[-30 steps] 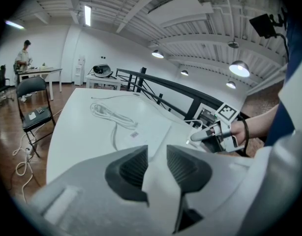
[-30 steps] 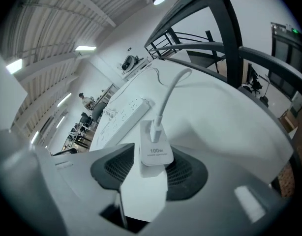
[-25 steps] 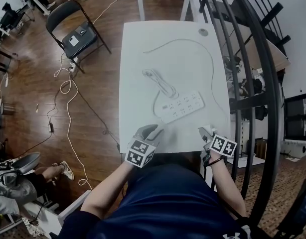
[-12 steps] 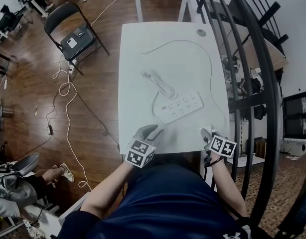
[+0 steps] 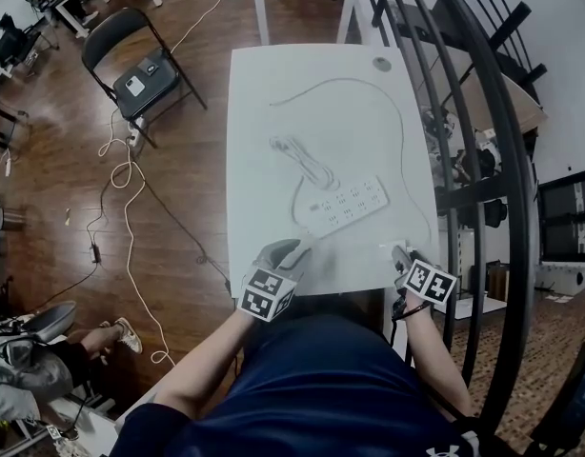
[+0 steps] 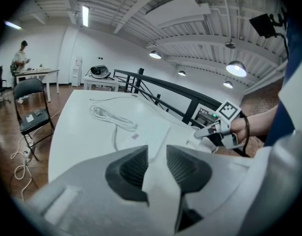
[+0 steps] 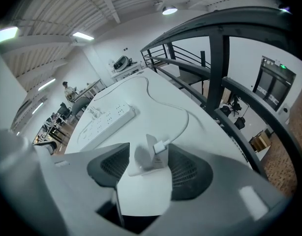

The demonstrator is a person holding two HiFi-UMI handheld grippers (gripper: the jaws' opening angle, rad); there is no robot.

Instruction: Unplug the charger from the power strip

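Observation:
The white charger (image 7: 156, 157) stands on the white table (image 5: 273, 93), apart from the power strip (image 5: 348, 204) (image 7: 104, 123). Its thin cable (image 7: 178, 117) loops away over the table (image 5: 407, 131). My right gripper (image 7: 150, 149) (image 5: 399, 252) is open around the charger. The charger sits close to the right pad, and a gap shows at the left pad. Near the table's front edge my left gripper (image 6: 157, 151) (image 5: 294, 246) is open with nothing between its jaws. It points at the strip (image 6: 146, 132). The strip's own bundled cord (image 5: 302, 158) (image 6: 109, 116) lies behind it.
A black railing (image 5: 483, 160) runs close along the table's right edge. To the table's left, a black folding chair (image 5: 140, 60) and loose cables (image 5: 121, 169) lie on the wooden floor. A small round disc (image 5: 382, 64) sits at the table's far right corner.
My right gripper has shifted slightly toward the table's near right corner and tilted. The left gripper has stayed in place.

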